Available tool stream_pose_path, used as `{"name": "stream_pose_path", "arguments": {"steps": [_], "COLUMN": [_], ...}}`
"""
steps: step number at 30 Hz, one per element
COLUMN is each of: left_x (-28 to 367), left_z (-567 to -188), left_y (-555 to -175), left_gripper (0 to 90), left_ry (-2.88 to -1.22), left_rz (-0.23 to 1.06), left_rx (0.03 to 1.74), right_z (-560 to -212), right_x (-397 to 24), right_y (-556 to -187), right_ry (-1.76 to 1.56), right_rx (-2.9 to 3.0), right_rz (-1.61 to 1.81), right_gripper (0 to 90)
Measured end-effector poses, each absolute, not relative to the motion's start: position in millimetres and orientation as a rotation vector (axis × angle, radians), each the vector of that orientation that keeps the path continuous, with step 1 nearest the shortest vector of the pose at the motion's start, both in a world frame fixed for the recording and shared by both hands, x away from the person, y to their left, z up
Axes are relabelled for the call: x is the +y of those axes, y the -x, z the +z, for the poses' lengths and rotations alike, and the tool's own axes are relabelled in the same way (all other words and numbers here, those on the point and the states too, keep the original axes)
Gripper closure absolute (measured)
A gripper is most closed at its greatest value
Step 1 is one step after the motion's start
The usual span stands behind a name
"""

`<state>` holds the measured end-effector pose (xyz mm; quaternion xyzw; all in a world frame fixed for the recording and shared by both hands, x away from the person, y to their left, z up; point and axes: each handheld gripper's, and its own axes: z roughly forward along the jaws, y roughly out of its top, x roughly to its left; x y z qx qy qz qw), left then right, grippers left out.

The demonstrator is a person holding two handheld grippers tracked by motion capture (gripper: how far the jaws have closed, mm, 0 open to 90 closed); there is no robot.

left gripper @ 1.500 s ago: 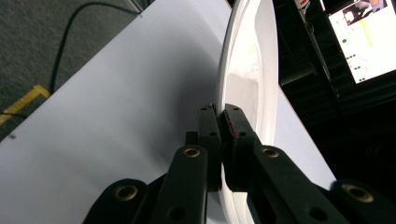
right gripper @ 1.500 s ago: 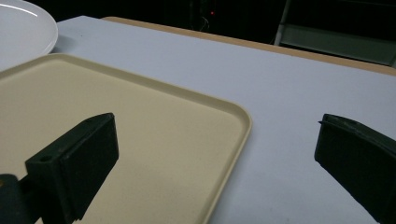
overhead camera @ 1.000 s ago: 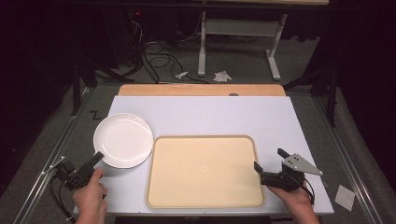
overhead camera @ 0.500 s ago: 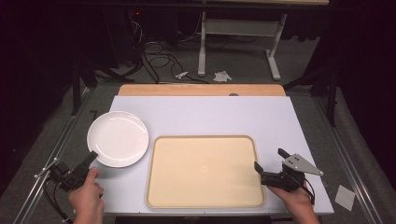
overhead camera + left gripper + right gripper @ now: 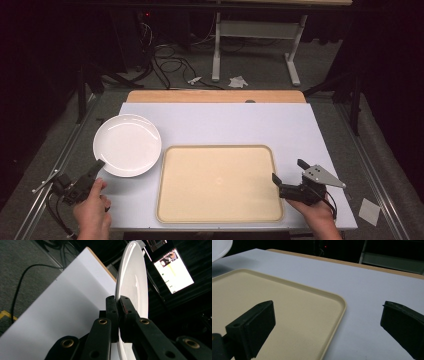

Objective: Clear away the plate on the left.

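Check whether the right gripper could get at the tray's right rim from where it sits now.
Probably yes: the right gripper is open, one jaw over the tray, the other beyond its rim, with nothing lying between.

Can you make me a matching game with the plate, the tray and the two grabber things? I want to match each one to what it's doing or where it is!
Things:
1. white plate
2. beige tray
3. left gripper
4. right gripper

Places and states:
A. jaws wide open, with nothing between them, over the tray's right edge
B. lies flat in the middle of the table, nothing on it
C. pinched at its rim near the table's left edge
D. jaws shut tight on a thin rim

Pairs: 1-C, 2-B, 3-D, 4-A
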<state>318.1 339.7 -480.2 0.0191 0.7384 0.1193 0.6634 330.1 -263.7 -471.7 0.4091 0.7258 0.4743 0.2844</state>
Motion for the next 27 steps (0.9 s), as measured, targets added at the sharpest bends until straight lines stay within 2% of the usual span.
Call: {"name": "stream_pose_path", "arguments": {"steps": [27], "left_x": [296], "left_z": [-480], "left_y": [-328], "left_gripper": [87.9], "left_ry": [-0.134], "left_rz": [-0.011], "left_rx": [1.657], "right_z": [-473], "right_x": [-265], "right_y": [-330], "right_ry": [-1.119], "right_rx": [1.942], "right_rz": [1.265], "right_gripper": [0.7]}}
